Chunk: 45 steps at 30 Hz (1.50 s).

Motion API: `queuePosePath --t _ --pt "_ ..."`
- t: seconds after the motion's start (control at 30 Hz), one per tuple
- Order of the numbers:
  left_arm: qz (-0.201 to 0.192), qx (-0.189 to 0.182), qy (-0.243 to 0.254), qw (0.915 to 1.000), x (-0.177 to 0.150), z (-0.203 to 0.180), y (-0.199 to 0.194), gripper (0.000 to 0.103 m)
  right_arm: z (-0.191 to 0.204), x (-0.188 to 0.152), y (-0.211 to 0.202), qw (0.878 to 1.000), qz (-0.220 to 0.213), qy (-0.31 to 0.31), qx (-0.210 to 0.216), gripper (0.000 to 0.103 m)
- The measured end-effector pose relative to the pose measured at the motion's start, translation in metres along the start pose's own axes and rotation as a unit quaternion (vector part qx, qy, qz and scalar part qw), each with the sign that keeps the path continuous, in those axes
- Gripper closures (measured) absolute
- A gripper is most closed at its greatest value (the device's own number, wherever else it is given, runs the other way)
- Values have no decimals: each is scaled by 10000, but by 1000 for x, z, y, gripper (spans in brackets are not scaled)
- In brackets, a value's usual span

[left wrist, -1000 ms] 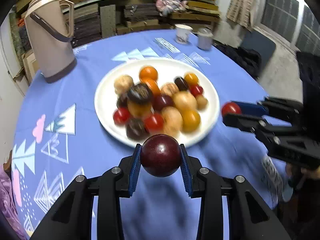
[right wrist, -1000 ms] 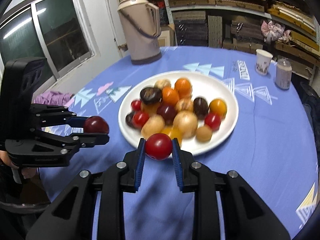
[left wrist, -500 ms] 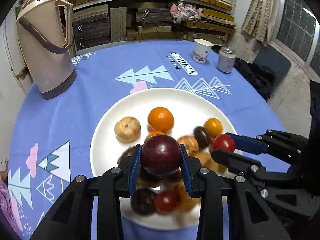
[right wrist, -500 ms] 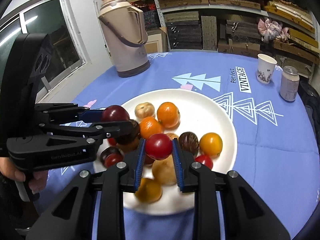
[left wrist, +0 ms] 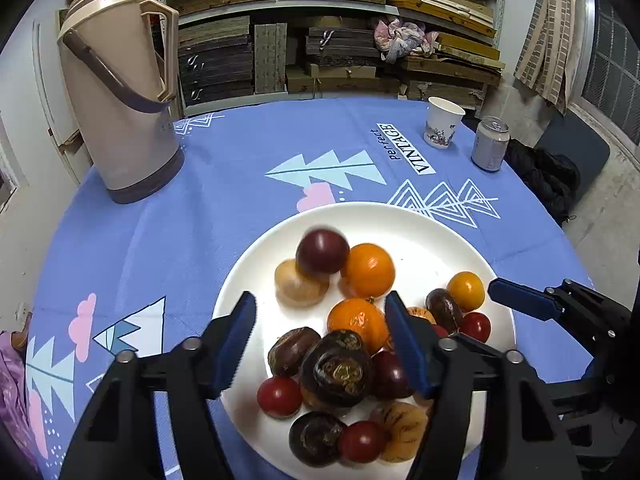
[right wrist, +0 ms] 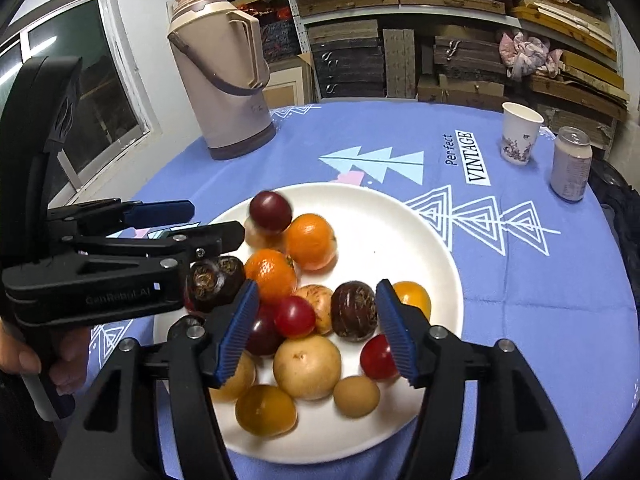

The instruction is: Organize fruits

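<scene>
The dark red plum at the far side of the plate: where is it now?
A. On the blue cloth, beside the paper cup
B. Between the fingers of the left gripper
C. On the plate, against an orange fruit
C: the dark red plum lies on the plate, touching an orange fruit, free of both grippers.

Both now opening over the white plate, left gripper releasing the dark plum, blurred among the far fruit, right gripper freeing the red tomato onto the pile.
</scene>
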State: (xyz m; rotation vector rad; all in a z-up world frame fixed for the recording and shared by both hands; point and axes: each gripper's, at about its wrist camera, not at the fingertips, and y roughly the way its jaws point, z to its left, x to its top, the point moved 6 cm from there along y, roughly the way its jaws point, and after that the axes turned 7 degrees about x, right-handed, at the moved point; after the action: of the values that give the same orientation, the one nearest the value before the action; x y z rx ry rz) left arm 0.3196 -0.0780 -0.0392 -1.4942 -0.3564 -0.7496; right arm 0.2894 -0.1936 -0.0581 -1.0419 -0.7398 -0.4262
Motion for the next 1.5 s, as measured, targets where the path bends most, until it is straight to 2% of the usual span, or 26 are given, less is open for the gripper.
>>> queuePosePath --t 0.13,0.23,0.43,0.53,0.7,0.9,1.03,1.1,1.17,1.23,1.37,1.5 --pt "16 25 46 10000 -5 0 -8 30 4 -4 -8 10000 -19 47 20 39" --pt "-14 76 25 10000 -10 1 -16 12 10 -9 -17 10000 -44 46 5 38" --pt "36 11 -96 9999 -26 1 -34 11 21 -19 -36 9999 -107 28 -41 37" --pt "53 21 -119 9999 -35 3 -44 11 28 -24 -47 9998 -176 18 -78 29" --pt "-23 49 -144 9999 -49 6 -62 4 42 -39 -60 9998 -177 -54 -116 29" --pt "52 -171 -299 9994 -67 12 -77 4 58 -56 -74 9997 -173 -114 -122 29" --pt "146 -604 -424 9972 -78 14 -85 4 67 -62 -82 9997 -200 -139 -41 27" --pt "34 -689 -535 9962 -81 16 -91 4 71 -66 -85 9996 -202 -172 -70 27" --pt "-220 -463 -611 9968 -84 20 -100 4 73 -68 -86 9996 -194 -187 -58 27" --pt "-363 -22 -518 9980 -87 23 -105 4 75 -70 -87 9996 -189 -207 -78 27" --pt "-326 123 -498 9982 -91 26 -106 4 78 -72 -90 9995 -204 -234 -79 27" --pt "-77 183 -589 9981 -96 30 -101 4 78 -71 -90 9994 -213 -227 -116 26"
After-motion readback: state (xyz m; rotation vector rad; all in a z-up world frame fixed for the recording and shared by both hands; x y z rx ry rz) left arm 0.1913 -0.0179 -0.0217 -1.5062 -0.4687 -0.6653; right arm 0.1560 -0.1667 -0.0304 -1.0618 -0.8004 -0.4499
